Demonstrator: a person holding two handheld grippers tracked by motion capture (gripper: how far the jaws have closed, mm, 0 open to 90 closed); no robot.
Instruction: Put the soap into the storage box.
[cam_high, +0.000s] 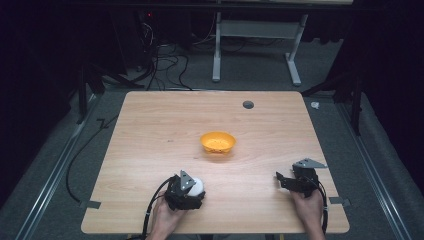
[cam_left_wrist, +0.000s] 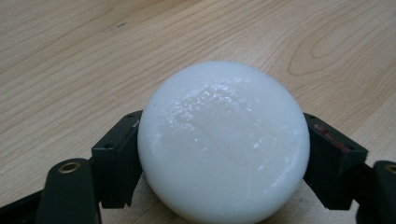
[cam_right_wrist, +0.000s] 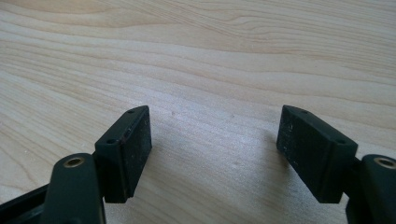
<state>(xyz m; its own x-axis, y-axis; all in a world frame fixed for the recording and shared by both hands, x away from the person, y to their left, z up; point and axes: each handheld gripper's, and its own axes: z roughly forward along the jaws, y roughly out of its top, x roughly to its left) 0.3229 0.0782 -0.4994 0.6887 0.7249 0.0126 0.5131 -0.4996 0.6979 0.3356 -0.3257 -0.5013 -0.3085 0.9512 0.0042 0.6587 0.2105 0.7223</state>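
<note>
1. My left gripper (cam_high: 192, 192) sits at the near edge of the wooden table (cam_high: 150, 150), left of centre, with my left hand (cam_high: 167, 217) behind it coming in from the near side.
2. Its two black fingers (cam_left_wrist: 116, 158) are pressed against opposite sides of a white ball (cam_left_wrist: 224, 140); in the left gripper view the ball bulges out between them, so I have it clamped.
3. From above, the white ball (cam_high: 196, 186) peeks out at the far right of my left gripper, low over the table near the front edge. I cannot tell whether it rests on the wood or is just lifted off it.
4. The ball's surface is glossy, with a slightly rough patch on its upper face.
5. My right gripper (cam_high: 287, 181) is at the near right of the table, well apart from the ball, with my right hand (cam_high: 309, 210) holding it from the near side.
6. Its fingers (cam_right_wrist: 123, 149) stand wide apart with nothing between them, only bare wood grain in the gap.
7. An orange bowl (cam_high: 218, 142) stands near the middle of the table, farther away than both grippers and roughly between them, touching neither.
8. A small dark round hole (cam_high: 248, 104) is set into the table toward the far edge, right of centre.
</note>
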